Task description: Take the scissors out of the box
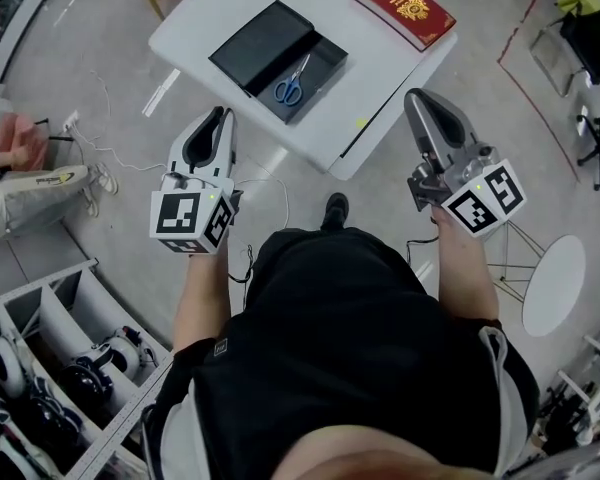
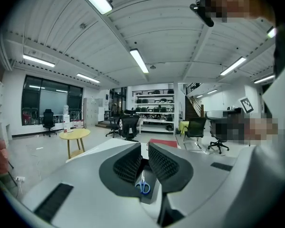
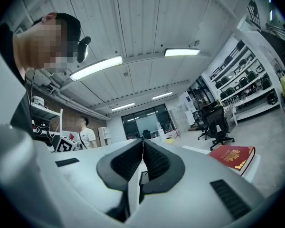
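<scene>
A: Step?
B: Approach, nothing grasped yet. The scissors (image 1: pixel 293 84) lie flat in the open black box (image 1: pixel 327 58), blue handles at the near end, blades pointing away. The lid (image 1: pixel 260 40) sits right beside the tray, touching it, on the white table (image 1: pixel 380 88).
A: Grippers?
B: In the head view both are short of the table edge, well apart from the box. Left gripper (image 1: pixel 223 116): jaws a little apart, nothing between the pads. In the left gripper view the scissors show through the gap, but far off. Right gripper (image 1: pixel 416 96): jaws together at the tips, empty.
A: Which one takes it, you think?
B: My guess is the left. Its view lines up straight on the scissors, and it's the one with a gap. The right sits off to the side of the box, on the side of the red book (image 1: pixel 403 6) at the far corner.
A: Next move needs?
B: Bring the left in over the tray, tip it down and widen the jaws enough to straddle the handles or the pivot. Then close and lift clear of the tray walls. The scissors lie low inside, so the pads have to drop past the rim without catching it. The right could steady the box if it slides — judgement only, not seen
</scene>
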`<state>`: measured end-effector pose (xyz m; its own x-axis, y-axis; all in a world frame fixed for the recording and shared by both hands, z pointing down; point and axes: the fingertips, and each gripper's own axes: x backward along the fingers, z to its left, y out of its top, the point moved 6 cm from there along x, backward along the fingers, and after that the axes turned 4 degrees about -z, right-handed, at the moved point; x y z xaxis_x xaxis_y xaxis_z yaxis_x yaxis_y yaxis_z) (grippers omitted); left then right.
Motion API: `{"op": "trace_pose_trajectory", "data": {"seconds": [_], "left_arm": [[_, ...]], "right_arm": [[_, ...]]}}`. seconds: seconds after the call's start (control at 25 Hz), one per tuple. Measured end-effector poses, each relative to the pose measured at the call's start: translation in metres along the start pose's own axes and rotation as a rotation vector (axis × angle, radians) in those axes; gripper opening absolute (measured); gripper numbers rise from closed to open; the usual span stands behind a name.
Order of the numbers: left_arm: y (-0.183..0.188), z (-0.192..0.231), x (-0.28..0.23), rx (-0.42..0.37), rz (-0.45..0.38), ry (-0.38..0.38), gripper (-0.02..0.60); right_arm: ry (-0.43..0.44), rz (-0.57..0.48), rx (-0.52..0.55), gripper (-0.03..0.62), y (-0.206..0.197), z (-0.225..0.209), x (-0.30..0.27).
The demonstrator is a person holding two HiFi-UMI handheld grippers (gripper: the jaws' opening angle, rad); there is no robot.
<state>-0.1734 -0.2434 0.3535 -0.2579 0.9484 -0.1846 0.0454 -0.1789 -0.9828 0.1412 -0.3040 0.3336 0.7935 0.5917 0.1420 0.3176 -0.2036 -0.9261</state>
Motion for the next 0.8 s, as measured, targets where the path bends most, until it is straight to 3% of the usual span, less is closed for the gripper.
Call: {"op": "trace_pose_trajectory", "data": {"seconds": [0.44,0.8], "left_arm": [[-0.024,0.002,-0.067,0.008,0.124,-0.1,0.091],[-0.09,0.018,-0.135,-0.008,0.342,-0.2,0.121]], "right_arm": [[-0.033,0.017,-0.02,0.029,-0.003,-0.015,-0.003],[-0.096,0.04,-0.044,0.029,-0.019,-0.031,-0.021]]}}
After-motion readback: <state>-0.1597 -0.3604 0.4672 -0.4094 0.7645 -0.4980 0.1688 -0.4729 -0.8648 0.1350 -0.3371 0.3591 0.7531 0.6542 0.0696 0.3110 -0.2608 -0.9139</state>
